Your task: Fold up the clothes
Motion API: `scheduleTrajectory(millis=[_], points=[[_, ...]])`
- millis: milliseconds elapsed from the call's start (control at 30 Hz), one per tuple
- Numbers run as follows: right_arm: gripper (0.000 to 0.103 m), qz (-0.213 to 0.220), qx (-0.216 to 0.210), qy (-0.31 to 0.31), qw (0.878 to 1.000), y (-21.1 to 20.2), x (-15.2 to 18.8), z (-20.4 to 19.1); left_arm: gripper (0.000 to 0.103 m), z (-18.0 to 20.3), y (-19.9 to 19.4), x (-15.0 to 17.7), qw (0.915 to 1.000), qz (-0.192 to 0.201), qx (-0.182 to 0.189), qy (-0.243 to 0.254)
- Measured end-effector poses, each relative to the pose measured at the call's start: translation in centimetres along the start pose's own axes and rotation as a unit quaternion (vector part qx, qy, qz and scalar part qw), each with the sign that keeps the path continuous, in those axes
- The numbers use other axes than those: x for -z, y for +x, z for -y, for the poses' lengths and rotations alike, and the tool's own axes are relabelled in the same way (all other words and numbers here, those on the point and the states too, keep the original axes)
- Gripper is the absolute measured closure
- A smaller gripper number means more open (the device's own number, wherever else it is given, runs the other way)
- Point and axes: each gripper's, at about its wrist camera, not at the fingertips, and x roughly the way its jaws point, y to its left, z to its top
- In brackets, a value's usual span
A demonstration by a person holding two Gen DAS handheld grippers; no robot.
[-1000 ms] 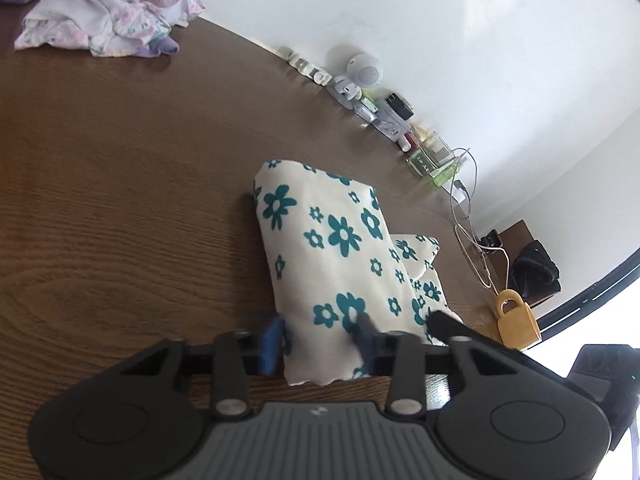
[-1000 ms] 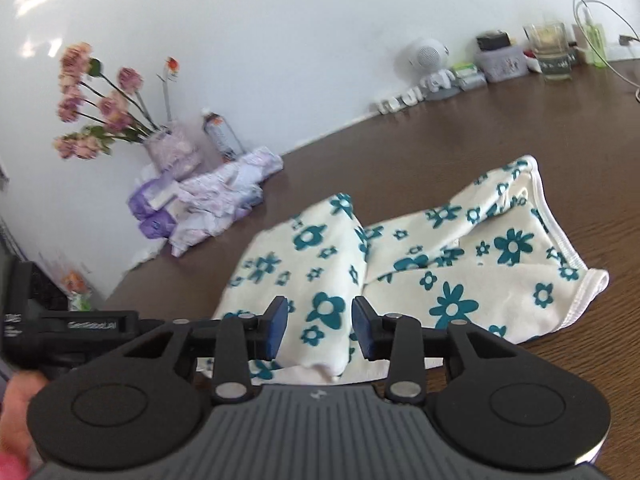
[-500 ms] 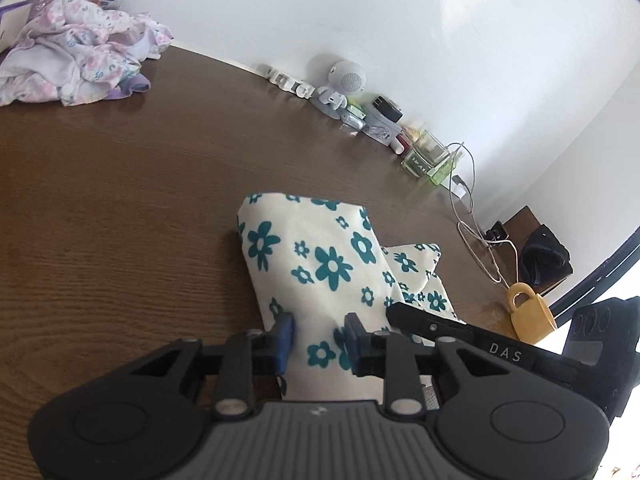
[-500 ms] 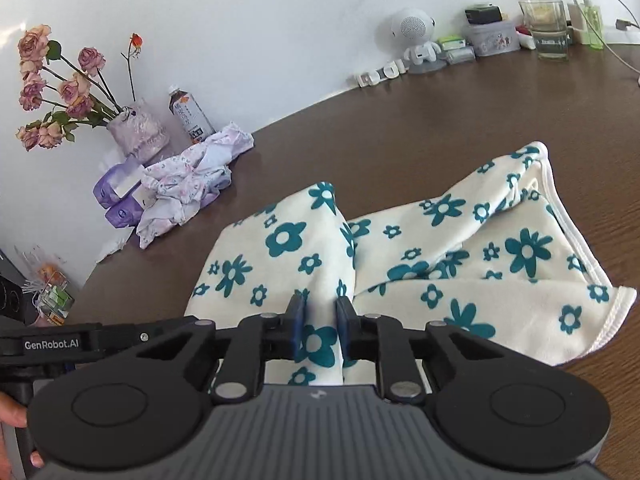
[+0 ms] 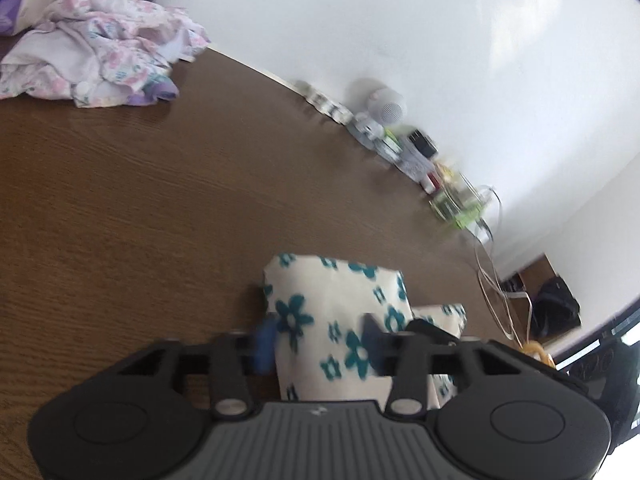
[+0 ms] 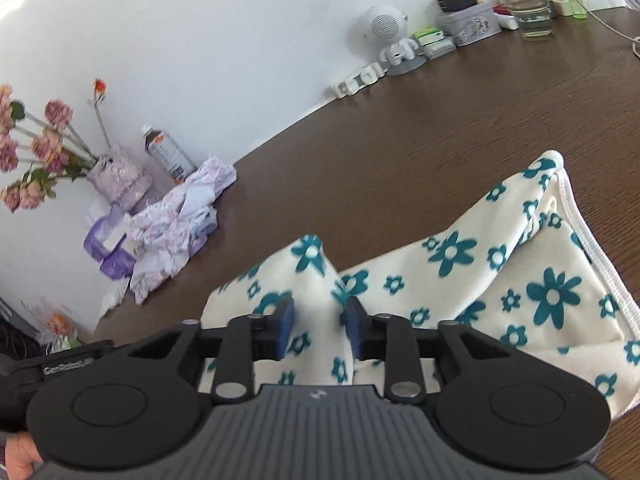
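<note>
Cream cotton garment printed with teal flowers (image 6: 460,280), lying on the dark brown wood-grain table (image 6: 420,140), partly doubled over: one folded panel nearer the left side, a wider part with a white stitched hem spread to the right. Left gripper (image 5: 320,344) low over the near edge of the folded panel, blue pads wide apart with cloth between them, clamped on nothing. Right gripper (image 6: 320,328) likewise spread, straddling a raised ridge of the cloth without pinching it. Both set at the near edge, probably so each can take or let go a corner of the same fold; which of the two, not settled here. Fabric soft and thick-looking, creased where layers meet. Crumpled pink-and-lilac floral clothes (image 5: 92,64) heaped well apart, near the white wall (image 5: 360,20).
</note>
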Motion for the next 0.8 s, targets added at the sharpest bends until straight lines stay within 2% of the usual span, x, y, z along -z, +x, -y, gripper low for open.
scheduleTrajectory(millis=[67, 100, 133, 200, 233, 300, 367, 400, 433, 500, 533, 567, 600, 667, 700, 767, 800], points=[[0.071, 0.001, 0.001, -0.003, 1.000, 0.7, -0.1, -0.2, 0.051, 0.4, 0.6, -0.2, 0.9997, 0.010, -0.010, 0.019], [0.078, -0.001, 0.004, -0.008, 1.000, 1.1, 0.0, -0.5, 0.069, 0.7, 1.1, -0.2, 0.9996, 0.004, -0.009, 0.027], [0.079, -0.003, 0.008, -0.021, 1.000, 1.5, 0.2, -0.9, 0.071, 0.9, 1.6, -0.2, 0.9994, -0.001, -0.009, 0.035], [0.079, 0.003, 0.015, -0.041, 0.999, 1.3, 0.4, -1.4, 0.066, 1.0, 1.4, -0.4, 0.9993, 0.004, -0.009, 0.037], [0.077, 0.006, 0.014, -0.044, 0.999, 1.1, 0.3, -1.4, 0.053, 0.7, 1.4, -0.5, 0.9996, 0.010, -0.011, 0.023], [0.072, 0.017, 0.003, -0.021, 1.000, 0.6, 0.0, -0.6, 0.039, 0.0, 1.3, -0.8, 0.9996, 0.023, -0.016, -0.007], [0.072, 0.015, 0.003, -0.001, 1.000, 0.8, -0.2, 0.1, 0.042, -0.2, 2.1, -1.1, 0.9993, 0.025, -0.028, -0.009], [0.074, 0.009, 0.003, 0.001, 1.000, 1.2, -0.2, 0.2, 0.058, -0.3, 2.6, -1.2, 0.9997, 0.017, -0.018, -0.008], [0.080, 0.003, 0.003, 0.002, 1.000, 1.6, -0.1, 0.2, 0.076, -0.4, 3.2, -1.3, 0.9999, 0.009, -0.008, -0.007], [0.080, 0.006, 0.002, -0.003, 1.000, 1.5, -0.1, 0.1, 0.074, -0.6, 3.2, -1.4, 0.9998, 0.014, -0.003, -0.012], [0.079, 0.009, 0.001, -0.005, 1.000, 1.4, 0.0, 0.0, 0.067, -0.6, 3.1, -1.5, 0.9997, 0.017, -0.001, -0.015], [0.078, 0.011, -0.002, 0.000, 1.000, 1.1, -0.2, 0.2, 0.059, -0.7, 3.1, -1.6, 0.9996, 0.020, 0.001, -0.018], [0.074, 0.013, -0.006, 0.007, 1.000, 0.8, -0.4, 0.4, 0.040, -1.1, 3.1, -1.7, 0.9993, 0.024, -0.003, -0.029], [0.072, 0.016, -0.008, 0.018, 1.000, 0.7, -0.6, 0.9, 0.038, -1.5, 3.3, -1.8, 0.9989, 0.032, -0.008, -0.034], [0.072, 0.018, -0.008, 0.023, 1.000, 0.7, -0.7, 1.0, 0.042, -1.6, 3.5, -1.9, 0.9990, 0.034, -0.005, -0.030], [0.073, 0.021, -0.011, 0.027, 0.999, 0.9, -0.8, 1.1, 0.057, -1.8, 3.8, -2.1, 0.9991, 0.036, 0.000, -0.021], [0.074, 0.023, -0.012, 0.028, 0.999, 1.0, -0.8, 1.1, 0.079, -1.8, 4.2, -2.1, 0.9995, 0.027, 0.011, -0.013]])
